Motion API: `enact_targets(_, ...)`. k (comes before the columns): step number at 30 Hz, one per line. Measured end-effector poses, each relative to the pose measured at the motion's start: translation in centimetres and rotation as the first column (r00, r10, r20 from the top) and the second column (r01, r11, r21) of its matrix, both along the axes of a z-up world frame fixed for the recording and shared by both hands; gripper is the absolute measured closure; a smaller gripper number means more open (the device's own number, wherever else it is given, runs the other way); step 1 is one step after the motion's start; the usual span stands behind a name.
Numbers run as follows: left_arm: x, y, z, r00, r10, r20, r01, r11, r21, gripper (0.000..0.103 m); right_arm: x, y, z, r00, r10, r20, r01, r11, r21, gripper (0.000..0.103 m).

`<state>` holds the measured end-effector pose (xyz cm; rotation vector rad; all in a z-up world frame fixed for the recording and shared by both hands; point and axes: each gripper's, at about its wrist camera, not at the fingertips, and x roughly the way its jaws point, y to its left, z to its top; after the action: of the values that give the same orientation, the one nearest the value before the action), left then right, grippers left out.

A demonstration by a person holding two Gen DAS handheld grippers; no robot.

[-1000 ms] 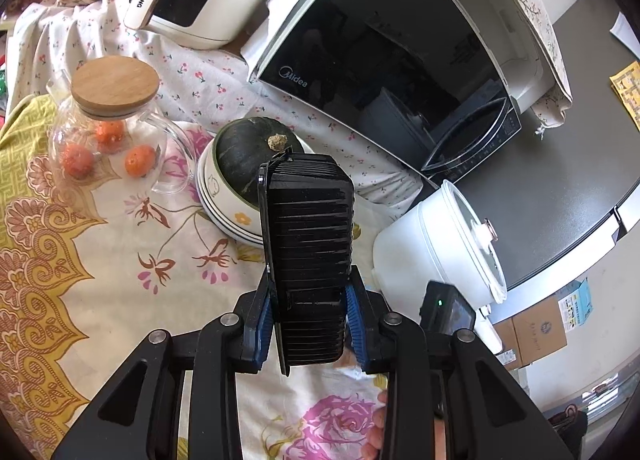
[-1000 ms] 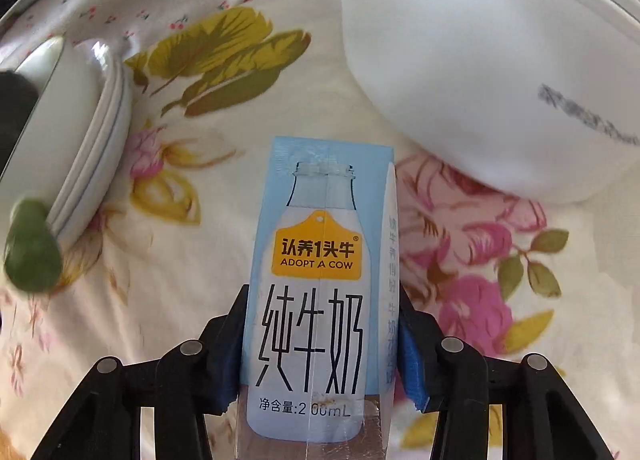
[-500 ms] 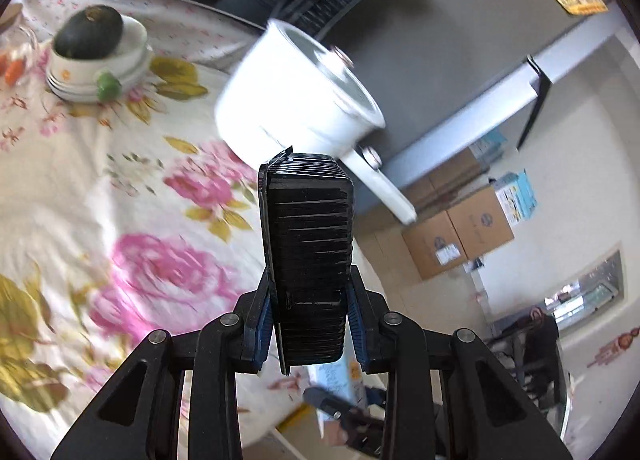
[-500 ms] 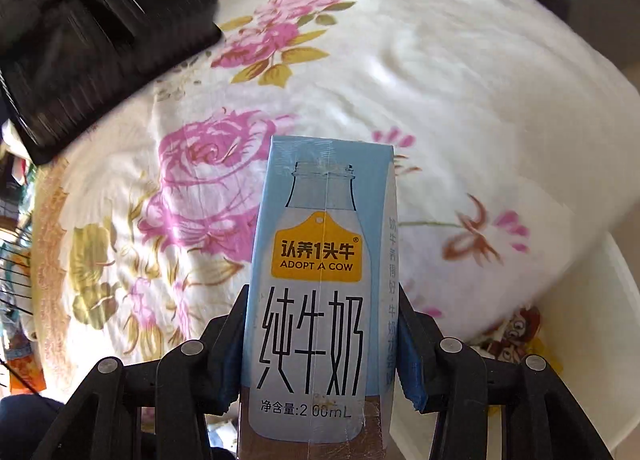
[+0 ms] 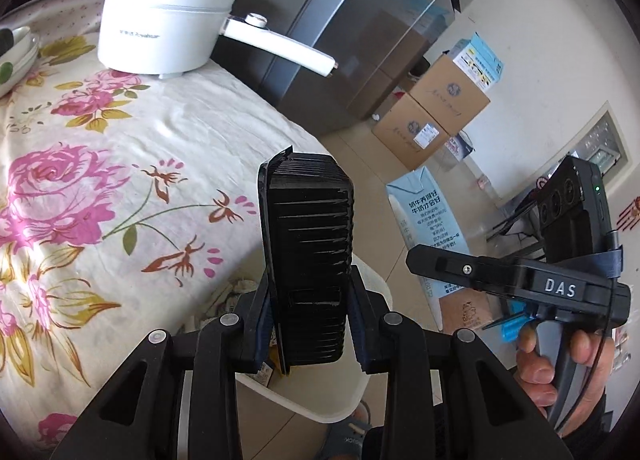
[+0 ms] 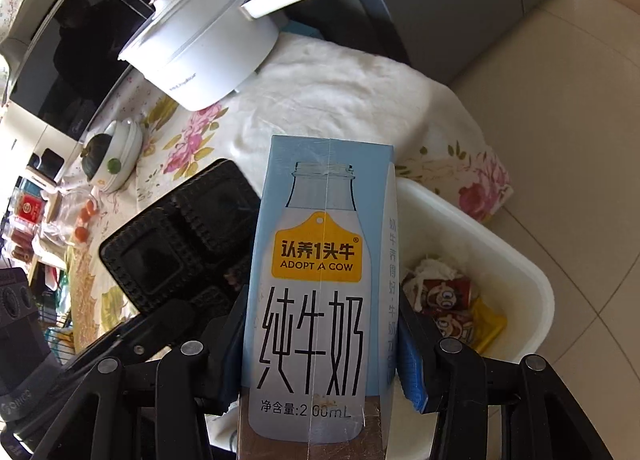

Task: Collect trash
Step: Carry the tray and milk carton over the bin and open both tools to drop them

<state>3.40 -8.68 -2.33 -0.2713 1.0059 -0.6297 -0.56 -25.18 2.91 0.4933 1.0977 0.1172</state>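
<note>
My left gripper (image 5: 310,334) is shut on a black ribbed plastic tray (image 5: 308,256), held upright over the table's edge above a white trash bin (image 5: 320,406). My right gripper (image 6: 320,344) is shut on a light blue milk carton (image 6: 320,280), held above the same bin (image 6: 520,264), which holds wrappers and tissue. The carton (image 5: 430,220) and the right gripper also show in the left wrist view. The black tray (image 6: 180,240) shows in the right wrist view, left of the carton.
A white electric pot (image 5: 168,20) with a long handle stands on the floral tablecloth (image 5: 100,180). A bowl with a squash (image 6: 112,156) sits farther back. A grey fridge (image 5: 360,40) and cardboard boxes (image 5: 432,112) stand beyond the table on the tiled floor.
Both grippers have swung away from the table's middle to its edge, carrying the tray and the carton over the white bin. Both stay shut on their loads.
</note>
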Motion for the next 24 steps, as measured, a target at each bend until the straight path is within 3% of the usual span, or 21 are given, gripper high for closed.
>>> enact_targets(7,-0.3,-0.5,-1.0,0.999,-0.041,0.013,0.04,0.999,0.029,0.069,-1.5,0.3,1.2,0.999,0.028,0.021,-0.029,0.999,0.039,0.049)
enact_targets(24,1.0,-0.7,-2.3,0.998,-0.065,-0.025,0.065,0.998,0.013,0.069,-1.3,0.2,-0.4,0.999,0.002,-0.038,-0.002,1.0,0.014,0.048)
